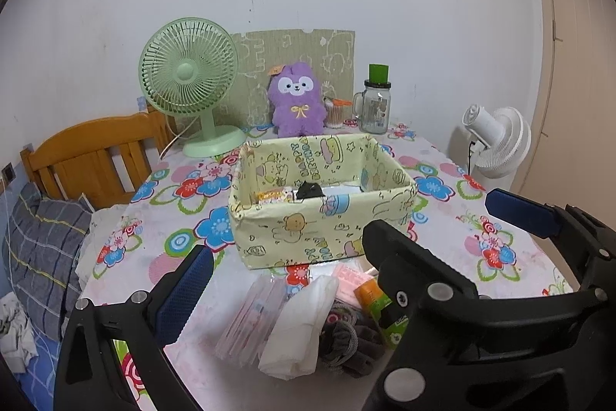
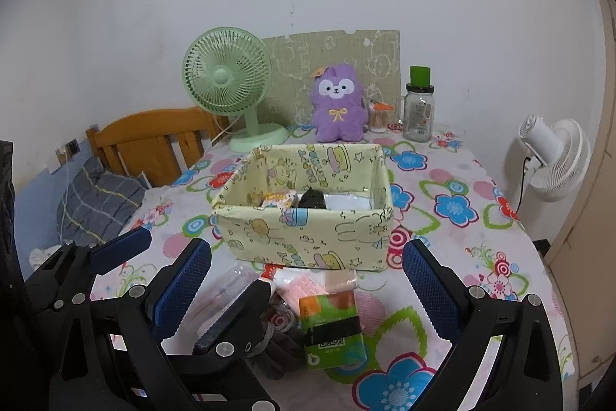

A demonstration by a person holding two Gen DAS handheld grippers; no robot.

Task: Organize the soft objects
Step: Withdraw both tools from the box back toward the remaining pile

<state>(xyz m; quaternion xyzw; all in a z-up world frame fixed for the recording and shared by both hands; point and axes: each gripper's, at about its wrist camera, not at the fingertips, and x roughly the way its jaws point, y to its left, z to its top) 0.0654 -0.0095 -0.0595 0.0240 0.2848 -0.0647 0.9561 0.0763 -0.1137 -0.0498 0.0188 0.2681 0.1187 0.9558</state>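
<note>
Tongs, left (image 1: 285,299) and right (image 2: 308,289), both spread wide, empty, over the soft things (image 2: 331,326) heaped near the bench's front edge, before the box (image 2: 304,226)

The yellow fabric box (image 1: 308,218) reads "HAPPY BIRTHDAY" inside its far wall; a green packet (image 2: 332,326) bears a QR code.

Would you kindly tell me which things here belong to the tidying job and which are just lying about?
Job:
- yellow box, some items already inside
- green tissue pack
- pink packets
- white cloth
- grey glove
- both grippers, left and right, open

Lying about:
- green fan
- purple plush
- jar
- white fan
</note>
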